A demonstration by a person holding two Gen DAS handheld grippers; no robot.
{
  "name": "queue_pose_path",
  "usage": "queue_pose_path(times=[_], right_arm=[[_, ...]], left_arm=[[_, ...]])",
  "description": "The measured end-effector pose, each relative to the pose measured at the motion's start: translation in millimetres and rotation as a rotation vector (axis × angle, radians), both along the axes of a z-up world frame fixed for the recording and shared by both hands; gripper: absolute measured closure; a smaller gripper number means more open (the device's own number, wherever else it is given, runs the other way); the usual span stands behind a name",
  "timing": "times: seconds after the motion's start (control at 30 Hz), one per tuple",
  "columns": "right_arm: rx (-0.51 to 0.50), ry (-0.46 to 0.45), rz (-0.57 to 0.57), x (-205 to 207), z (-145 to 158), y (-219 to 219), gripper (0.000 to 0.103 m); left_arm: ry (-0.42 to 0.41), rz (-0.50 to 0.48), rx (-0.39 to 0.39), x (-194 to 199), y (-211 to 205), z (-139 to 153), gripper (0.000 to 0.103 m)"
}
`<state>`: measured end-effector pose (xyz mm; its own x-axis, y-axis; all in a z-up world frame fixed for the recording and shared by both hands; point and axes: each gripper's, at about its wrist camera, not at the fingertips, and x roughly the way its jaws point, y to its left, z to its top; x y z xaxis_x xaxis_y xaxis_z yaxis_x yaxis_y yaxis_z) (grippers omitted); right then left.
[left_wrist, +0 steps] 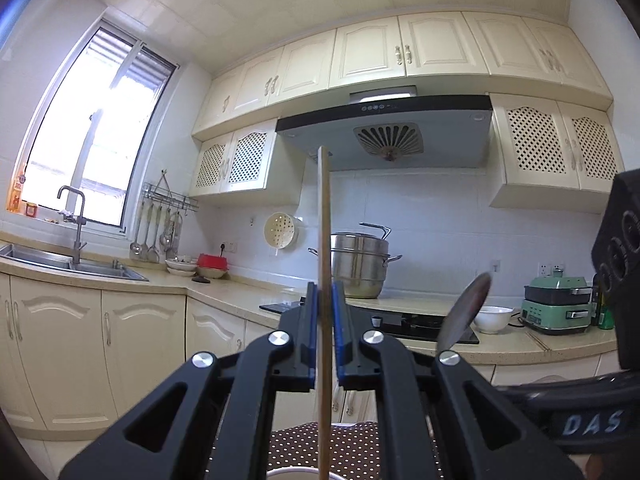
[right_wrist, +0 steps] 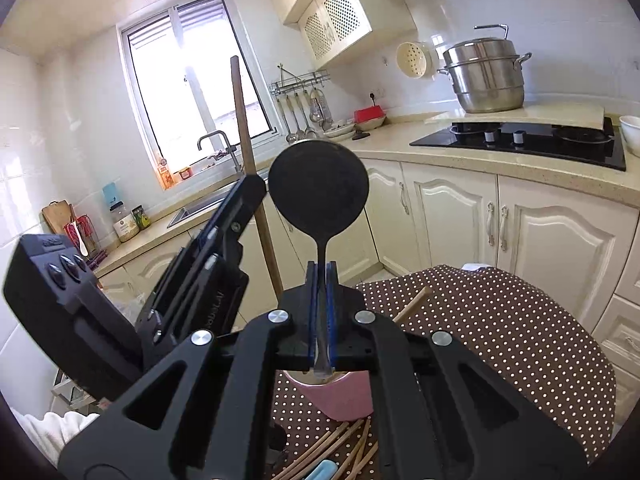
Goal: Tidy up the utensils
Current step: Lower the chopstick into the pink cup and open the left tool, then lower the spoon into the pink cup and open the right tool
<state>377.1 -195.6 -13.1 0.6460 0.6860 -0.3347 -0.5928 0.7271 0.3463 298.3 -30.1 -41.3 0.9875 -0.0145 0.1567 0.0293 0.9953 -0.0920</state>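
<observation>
The left tongs (left_wrist: 325, 300) are black with blue pads, closed hard on a slim wooden chopstick (left_wrist: 325, 240) that stands nearly upright, its squared top rising in front of the range hood (left_wrist: 384, 136). The right wrist view shows the same tongs from the side (right_wrist: 250, 184), the chopstick (right_wrist: 244, 120) leaning a little and reaching down past them; only this view shows that the stick is dark against the window (right_wrist: 192, 80).

The right tongs (right_wrist: 321, 276) are shut tight on the thin metal neck of a spoon (right_wrist: 318, 188), whose round, flat-looking bowl stands up above the pads and reads nearly black in backlight. In the left wrist view the spoon (left_wrist: 466, 308) is seen edge-on, a grey, dull-shiny oval.

Below the right tongs stands a pink cup (right_wrist: 340, 396), matte and round, on a brown cloth with white dots (right_wrist: 500, 340) covering the worktop. More pale wooden chopsticks (right_wrist: 344, 448) lie loose beside the cup, with a light blue item (right_wrist: 324, 470) among them. The left wrist view shows only a sliver of white rim (left_wrist: 296, 472) at its bottom edge.
</observation>
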Motion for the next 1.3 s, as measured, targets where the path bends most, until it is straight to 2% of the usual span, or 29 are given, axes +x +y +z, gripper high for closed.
queue_pose_path(times=[0.07, 0.23, 0.27, 0.3, 0.37, 0.53, 0.6, 0.63, 0.9, 0.97, 1.13, 1.23, 1.3], right_arm=[[-0.006, 0.006, -0.001, 0, -4, 0, 0.099], [-0.009, 0.020, 0.000, 2, -10, 2, 0.099], [-0.010, 0.022, 0.000, 1, -11, 2, 0.099], [-0.012, 0.023, 0.000, 1, -12, 2, 0.099], [-0.014, 0.029, -0.001, 1, -14, 2, 0.099], [-0.010, 0.049, -0.007, 2, -18, 0, 0.099], [-0.009, 0.055, -0.011, 2, -19, 1, 0.099], [-0.009, 0.058, -0.011, 2, -19, 1, 0.099], [-0.002, 0.093, -0.030, 4, -22, 5, 0.098], [-0.010, 0.107, -0.041, 4, -23, 8, 0.098], [-0.038, 0.105, -0.054, -4, -18, 14, 0.096], [-0.045, 0.092, -0.068, -13, -13, 16, 0.080], [-0.040, 0.073, -0.076, -20, -9, 17, 0.050]], left_arm=[[0.002, 0.004, 0.015, 0, 2, -2, 0.096], [0.028, -0.005, -0.006, 1, 9, -2, 0.095], [0.030, -0.007, -0.004, 1, 9, -2, 0.092], [0.032, -0.008, -0.004, 1, 9, -2, 0.080], [0.037, -0.007, -0.004, 1, 8, -2, 0.069], [0.069, -0.022, -0.011, -1, 11, 0, 0.068], [0.079, -0.027, -0.024, -3, 13, 3, 0.059], [0.083, -0.028, -0.026, -4, 14, 5, 0.058], [0.120, -0.019, 0.032, -16, 16, 19, 0.032], [0.135, -0.007, 0.044, -19, 17, 20, 0.028], [0.168, -0.010, 0.054, -29, 26, 25, 0.027], [0.186, -0.002, 0.050, -35, 32, 30, 0.027], [0.197, -0.004, 0.043, -41, 37, 32, 0.026]])
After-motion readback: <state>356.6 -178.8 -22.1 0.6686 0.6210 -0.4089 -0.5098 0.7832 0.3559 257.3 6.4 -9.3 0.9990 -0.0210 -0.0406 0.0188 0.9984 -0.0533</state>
